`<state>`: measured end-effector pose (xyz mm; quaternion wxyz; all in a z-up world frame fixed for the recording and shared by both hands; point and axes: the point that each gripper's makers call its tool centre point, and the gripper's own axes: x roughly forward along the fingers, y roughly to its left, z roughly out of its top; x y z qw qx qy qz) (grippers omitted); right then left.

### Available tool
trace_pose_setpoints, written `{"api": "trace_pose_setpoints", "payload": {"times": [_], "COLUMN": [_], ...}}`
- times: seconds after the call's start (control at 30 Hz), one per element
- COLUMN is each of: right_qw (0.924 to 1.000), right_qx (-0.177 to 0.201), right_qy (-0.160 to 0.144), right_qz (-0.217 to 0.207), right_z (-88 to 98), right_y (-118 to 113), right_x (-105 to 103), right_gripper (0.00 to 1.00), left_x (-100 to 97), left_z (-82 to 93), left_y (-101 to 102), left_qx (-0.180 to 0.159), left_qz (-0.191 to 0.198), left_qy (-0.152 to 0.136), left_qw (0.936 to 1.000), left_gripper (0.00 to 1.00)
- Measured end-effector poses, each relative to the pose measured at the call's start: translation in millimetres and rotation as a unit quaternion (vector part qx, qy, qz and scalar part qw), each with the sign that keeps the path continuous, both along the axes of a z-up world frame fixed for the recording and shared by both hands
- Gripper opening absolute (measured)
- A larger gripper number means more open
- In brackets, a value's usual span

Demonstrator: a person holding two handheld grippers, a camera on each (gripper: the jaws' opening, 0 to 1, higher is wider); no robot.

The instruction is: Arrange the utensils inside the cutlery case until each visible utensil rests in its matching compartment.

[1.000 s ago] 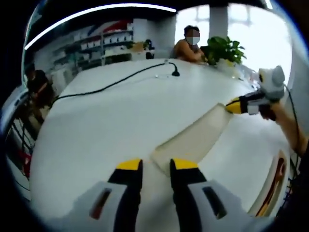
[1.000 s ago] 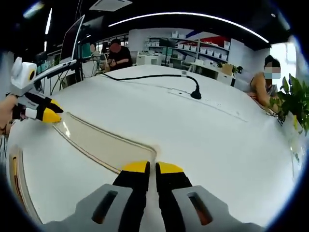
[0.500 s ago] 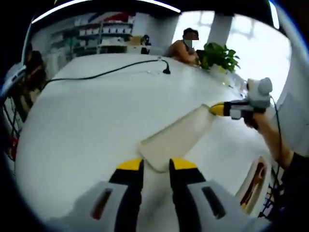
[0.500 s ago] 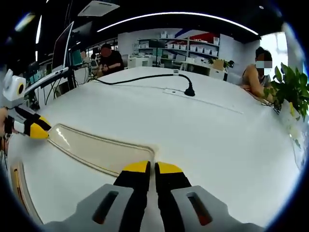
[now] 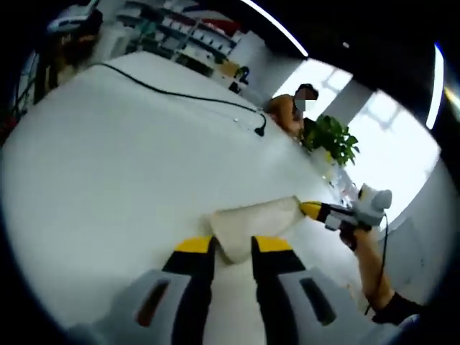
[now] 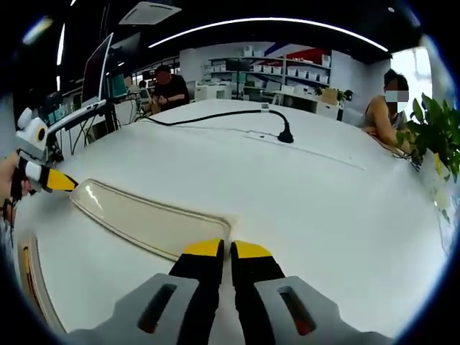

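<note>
the clear lid [image 6: 147,219], clamped by left gripper [image 5: 232,245] and right gripper [image 6: 223,248] at opposite ends, now hangs lifted above the white table [image 6: 302,187], so the case looks nearly uncovered.

The lid's [image 6: 147,219] near corner sits hidden behind the right claw [image 6: 224,249]. The case [image 6: 30,277] is cut off at the edge, its contents too blurred to tell.

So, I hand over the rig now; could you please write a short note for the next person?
Left gripper: closed on one end of the translucent cover.
Right gripper: closed on its other end.
Both hold the cover over the white table.
The object at the table edge may be the case; no utensils can be made out.
Left: set the cover down, sort the utensils.
</note>
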<state>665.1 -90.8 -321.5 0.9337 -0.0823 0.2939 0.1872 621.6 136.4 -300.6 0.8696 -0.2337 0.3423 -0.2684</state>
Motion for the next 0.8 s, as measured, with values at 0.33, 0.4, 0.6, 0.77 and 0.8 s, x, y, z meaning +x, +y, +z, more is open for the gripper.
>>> {"api": "trace_pose_setpoints", "payload": {"times": [0.33,0.4,0.6,0.77,0.8], "right_qw": [0.9998,0.9998,0.9996,0.9993,0.9993], "right_qx": [0.017,0.021,0.025,0.023,0.022], "right_qy": [0.004,0.006,0.006,0.005,0.004], "right_qz": [0.003,0.005,0.012,0.027,0.031], "right_z": [0.7,0.9,1.2,1.5,1.3], "right_y": [-4,-6,-4,-3,-3], "right_x": [-5,-1,-2,-3,-3], "right_gripper": [0.03,0.03,0.03,0.03,0.03], "left_x": [-8.0,-6.9,-1.4,1.4,-0.5], "left_z": [18.5,16.0,15.8,20.1,21.4], "left_y": [-14,-15,-26,-39,-42], "left_qx": [-0.127,-0.128,-0.165,-0.188,-0.190], "left_qz": [-0.005,-0.005,-0.015,-0.035,-0.040], "left_qy": [0.040,0.043,0.066,0.075,0.074], "left_qw": [0.9911,0.9908,0.9839,0.9787,0.9781], "left_gripper": [0.22,0.22,0.18,0.13,0.12]}}
